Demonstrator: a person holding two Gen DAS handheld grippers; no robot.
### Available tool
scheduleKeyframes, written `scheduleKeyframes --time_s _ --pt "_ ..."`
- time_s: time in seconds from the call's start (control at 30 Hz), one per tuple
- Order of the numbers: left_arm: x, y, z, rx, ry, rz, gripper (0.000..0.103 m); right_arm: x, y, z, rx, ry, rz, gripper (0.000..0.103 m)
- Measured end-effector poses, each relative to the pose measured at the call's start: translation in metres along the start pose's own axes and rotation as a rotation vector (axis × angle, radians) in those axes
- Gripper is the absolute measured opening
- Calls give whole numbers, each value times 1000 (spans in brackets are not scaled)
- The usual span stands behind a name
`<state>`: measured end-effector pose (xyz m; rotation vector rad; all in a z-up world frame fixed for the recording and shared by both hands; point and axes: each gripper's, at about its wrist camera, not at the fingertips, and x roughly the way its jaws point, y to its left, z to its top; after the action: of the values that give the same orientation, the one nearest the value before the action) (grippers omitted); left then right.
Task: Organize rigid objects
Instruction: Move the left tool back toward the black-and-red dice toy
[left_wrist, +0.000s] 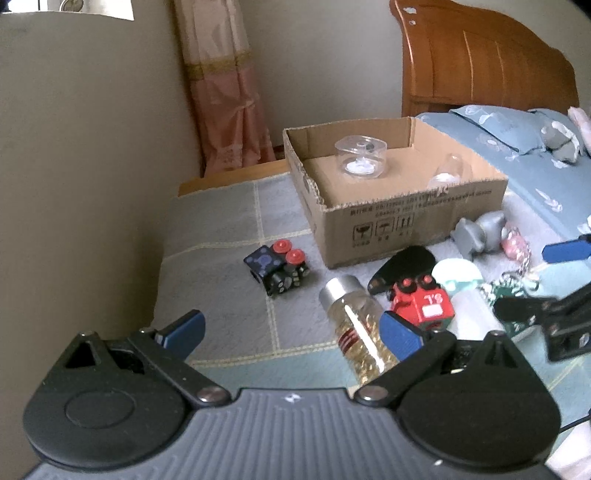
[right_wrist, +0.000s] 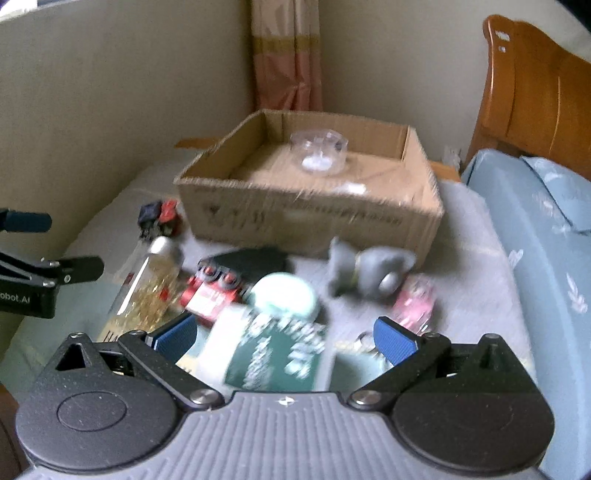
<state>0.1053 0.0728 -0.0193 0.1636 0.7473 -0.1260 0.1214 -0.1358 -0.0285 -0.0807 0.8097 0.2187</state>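
A cardboard box (left_wrist: 399, 206) (right_wrist: 310, 218) stands on the bed with a clear round container (left_wrist: 360, 157) (right_wrist: 319, 151) inside. In front of it lie a black toy train (left_wrist: 279, 267), a glass bottle (left_wrist: 358, 325) of gold bits, a red toy train (left_wrist: 421, 302) (right_wrist: 214, 291), a grey elephant toy (left_wrist: 480, 232) (right_wrist: 369, 273) and a pink trinket (right_wrist: 413, 302). My left gripper (left_wrist: 291, 332) is open above the quilt, its right finger over the bottle. My right gripper (right_wrist: 284, 336) is open around a green-and-white packet (right_wrist: 273, 350); the view is blurred.
A flat black object (left_wrist: 402, 267) and a mint round lid (left_wrist: 456, 275) lie among the toys. A wall runs along the left, a wooden headboard (left_wrist: 480, 55) and blue pillow (left_wrist: 517, 129) sit to the right. Bare quilt (left_wrist: 221, 236) shows left of the box.
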Motion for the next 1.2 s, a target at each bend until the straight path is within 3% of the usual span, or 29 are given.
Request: scheduleKeyframes --time_s 0.33,0.6,0.73,1.2 --pt "10 16 -8 -37 12 -52 100 29 11 -20 -4 93 -74 103" --pt "38 38 14 -87 -3 -60 100 38 -2 -33 31 150 -78 103" --pt "59 44 29 -110 3 -117 100 38 -4 -32 31 151 -60 103" --pt "126 31 56 1 47 -253 100 39 -2 -33 8 150 -60 103"
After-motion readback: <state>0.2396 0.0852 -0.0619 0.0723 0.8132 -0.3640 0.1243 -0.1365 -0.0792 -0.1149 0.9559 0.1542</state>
